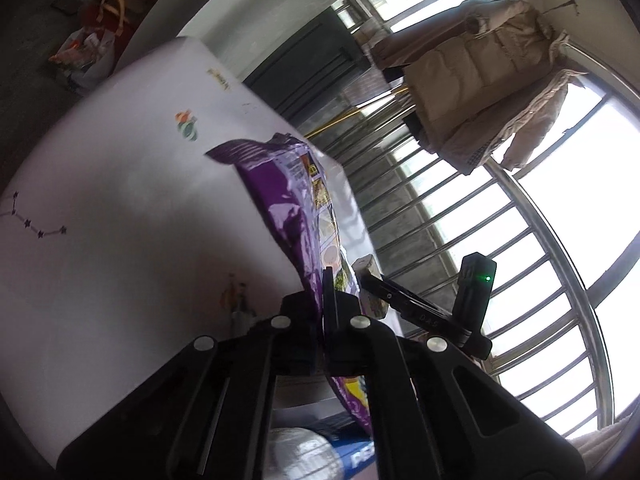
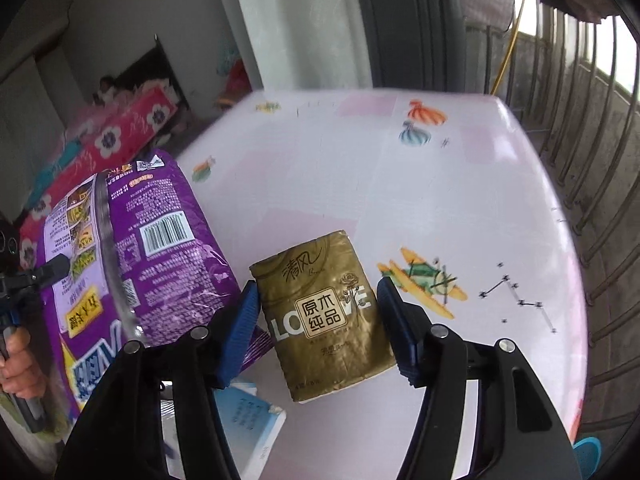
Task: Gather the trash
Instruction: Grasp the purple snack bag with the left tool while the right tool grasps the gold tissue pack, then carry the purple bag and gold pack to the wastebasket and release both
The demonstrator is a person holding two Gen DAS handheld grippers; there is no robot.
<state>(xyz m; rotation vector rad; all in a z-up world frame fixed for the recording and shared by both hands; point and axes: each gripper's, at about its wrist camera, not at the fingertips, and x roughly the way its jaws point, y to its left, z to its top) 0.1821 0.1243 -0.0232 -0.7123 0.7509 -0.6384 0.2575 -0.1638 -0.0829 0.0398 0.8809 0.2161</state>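
purple bag [image 2: 152, 240] pinched in left gripper [image 1: 326, 280], gold tissue pack [image 2: 324, 312] between right gripper's [image 2: 316, 320] parted jaws

One purple bag [image 2: 160, 248], one gold tissue pack [image 2: 324, 312], two hand-held grippers.

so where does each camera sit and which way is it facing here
Left wrist: sits on the left gripper, looking along its shut fingers across the white table toward the barred window; the purple bag is clamped between them, and the right gripper shows.
Right wrist: sits on the right gripper, looking down at the table; its open fingers flank the gold tissue pack, the left pad touching or nearly so; a hand shows at left.
Shared: table, purple bag, tissue pack, window bars.
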